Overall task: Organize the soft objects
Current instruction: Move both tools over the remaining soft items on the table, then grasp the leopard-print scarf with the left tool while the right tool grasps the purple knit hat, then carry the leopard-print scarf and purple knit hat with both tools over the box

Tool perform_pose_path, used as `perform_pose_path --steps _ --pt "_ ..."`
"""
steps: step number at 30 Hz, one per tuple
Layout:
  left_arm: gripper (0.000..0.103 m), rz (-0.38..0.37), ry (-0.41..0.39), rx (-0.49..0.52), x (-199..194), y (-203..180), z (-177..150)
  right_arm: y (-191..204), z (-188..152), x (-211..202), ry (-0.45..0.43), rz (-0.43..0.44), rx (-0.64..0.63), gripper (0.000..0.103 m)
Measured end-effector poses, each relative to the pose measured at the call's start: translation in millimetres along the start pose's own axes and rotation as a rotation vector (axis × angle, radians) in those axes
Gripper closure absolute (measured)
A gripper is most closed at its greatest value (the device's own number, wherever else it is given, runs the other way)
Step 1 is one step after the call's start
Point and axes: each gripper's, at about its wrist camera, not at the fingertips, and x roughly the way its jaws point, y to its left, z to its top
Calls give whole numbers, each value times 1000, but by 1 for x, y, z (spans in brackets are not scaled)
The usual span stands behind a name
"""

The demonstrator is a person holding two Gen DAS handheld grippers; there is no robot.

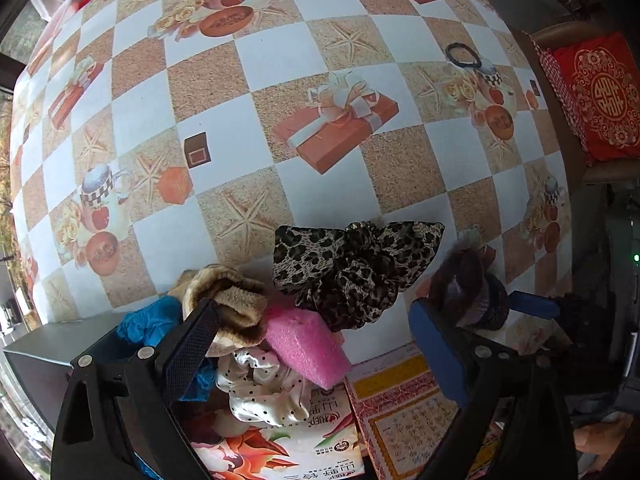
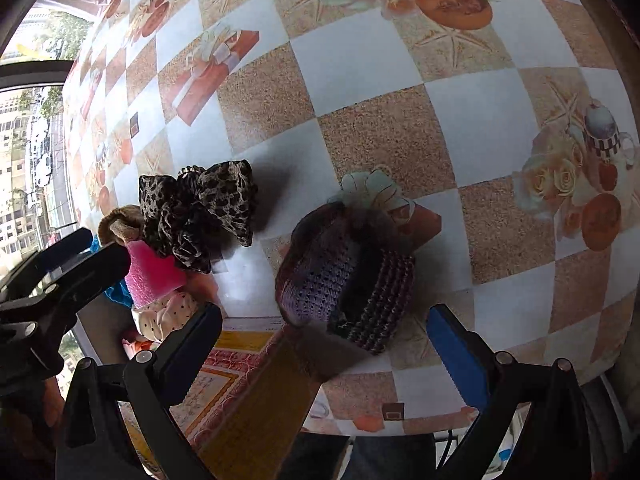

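Note:
A heap of soft things lies at the table's near edge: a leopard-print scrunchie (image 1: 352, 268) (image 2: 200, 212), a pink sponge (image 1: 304, 344) (image 2: 154, 272), a tan plush piece (image 1: 228, 300) (image 2: 120, 224), a white polka-dot scrunchie (image 1: 260, 388) (image 2: 166, 314) and a blue cloth (image 1: 152, 320). A purple knitted piece (image 2: 344, 276) (image 1: 468, 288) lies to the right. My left gripper (image 1: 316, 340) is open over the heap. My right gripper (image 2: 324, 344) is open just short of the knitted piece. A black hair tie (image 1: 464, 56) lies far off.
The checked tablecloth (image 1: 280, 60) covers the table. A printed box (image 1: 288, 440) and a red-and-yellow patterned box (image 1: 404, 400) (image 2: 240, 380) sit at the near edge under the heap. A red cushion (image 1: 600, 96) rests on a chair at the right.

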Motion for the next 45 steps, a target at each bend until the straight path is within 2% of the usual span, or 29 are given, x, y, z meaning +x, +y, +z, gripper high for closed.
perform_pose_path --steps 3,7,8,9,10,12,21,22,24,25,27,29,30,36,45 --pt "7 41 43 34 21 -8 6 2 2 16 24 -31 -38 0" --pt "7 57 68 49 35 -13 11 3 4 25 1 -61 -74 0" --pt "7 61 71 53 37 -15 13 4 3 25 -12 -82 -92 4" --pt "7 64 72 55 38 -16 14 4 2 25 -23 -104 -111 20" --pt "7 62 73 55 39 -17 16 4 0 22 -44 -127 -134 30" --pt "7 56 79 56 41 -19 19 0 0 17 -59 -130 -153 37" --pt "7 77 131 110 59 -38 27 -56 0 -11 -91 -50 -15 38" --pt "8 91 139 125 62 -42 29 -58 -2 -13 -94 -43 -7 38" --pt "18 112 161 155 67 -49 30 -63 -7 -16 -100 -27 2 38" --pt "30 96 168 160 70 -54 32 -63 -10 -18 -103 -20 3 38" --pt "40 84 149 155 67 -57 31 -67 -13 -19 -113 -7 3 38" --pt "64 64 138 156 63 -60 31 -68 -18 -24 -126 2 3 38" --pt "66 51 127 147 58 -58 32 -75 -20 -28 -133 0 5 38" --pt "68 16 -43 107 10 -53 23 -89 -17 -54 -173 -3 26 38" --pt "68 -22 -202 39 -48 -37 -16 -74 -37 -76 -198 -4 17 38"
